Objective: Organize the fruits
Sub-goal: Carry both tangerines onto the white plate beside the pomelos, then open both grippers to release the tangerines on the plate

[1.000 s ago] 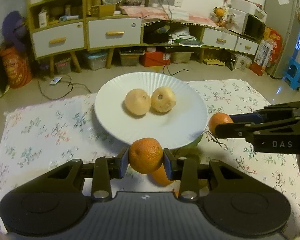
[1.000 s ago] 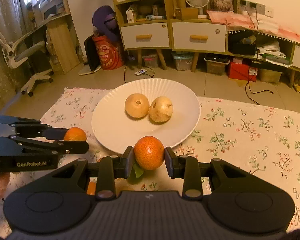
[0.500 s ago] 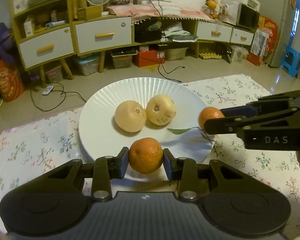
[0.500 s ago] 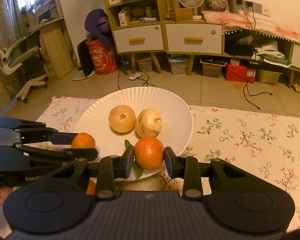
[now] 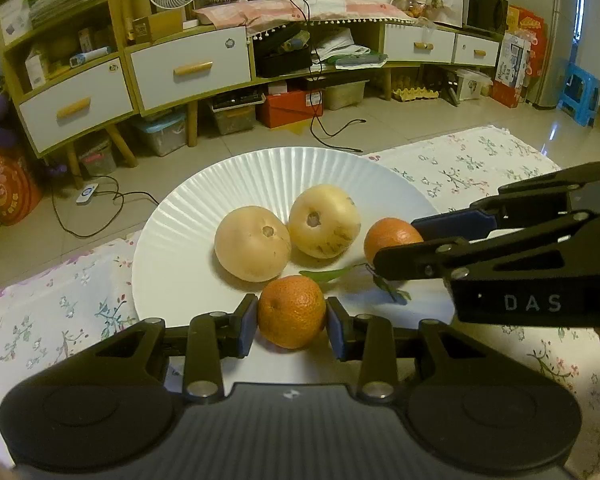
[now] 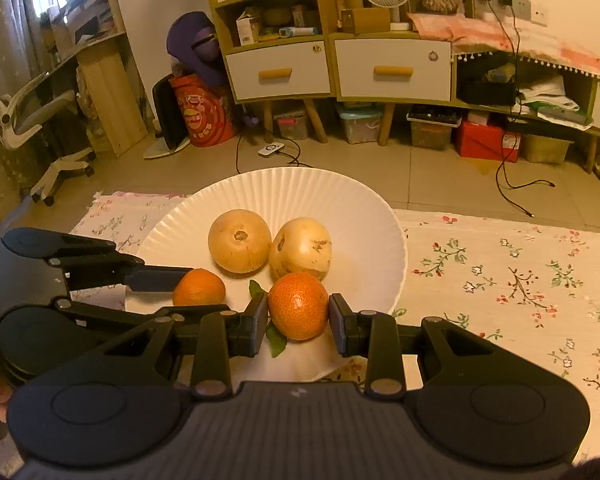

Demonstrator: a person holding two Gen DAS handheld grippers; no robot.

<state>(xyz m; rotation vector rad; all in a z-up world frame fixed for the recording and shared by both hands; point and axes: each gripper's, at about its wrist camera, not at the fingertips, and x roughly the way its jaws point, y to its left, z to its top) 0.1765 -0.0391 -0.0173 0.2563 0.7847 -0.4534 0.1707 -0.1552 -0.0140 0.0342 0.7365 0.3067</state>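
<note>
**Oranges carried in over the plate, both grips intact**

Oranges are pinched in both grippers. One orange (image 5: 291, 311) is clamped between the jaws of the left gripper (image 5: 291, 322); a leafy orange (image 6: 298, 305) is clamped between the jaws of the right gripper (image 6: 298, 322).

Since a second ago, both fruits have been moved from over the floral table (image 6: 520, 280) at the plate's near edge to a position above the white plate (image 5: 260, 176), close to the two pale round fruits (image 5: 253, 243) already resting there.

Contact between either orange and the plate surface cannot be confirmed; they appear to be held just above it. Placement is judged imminent: lowering and release of both jaws remain to be done.
</note>
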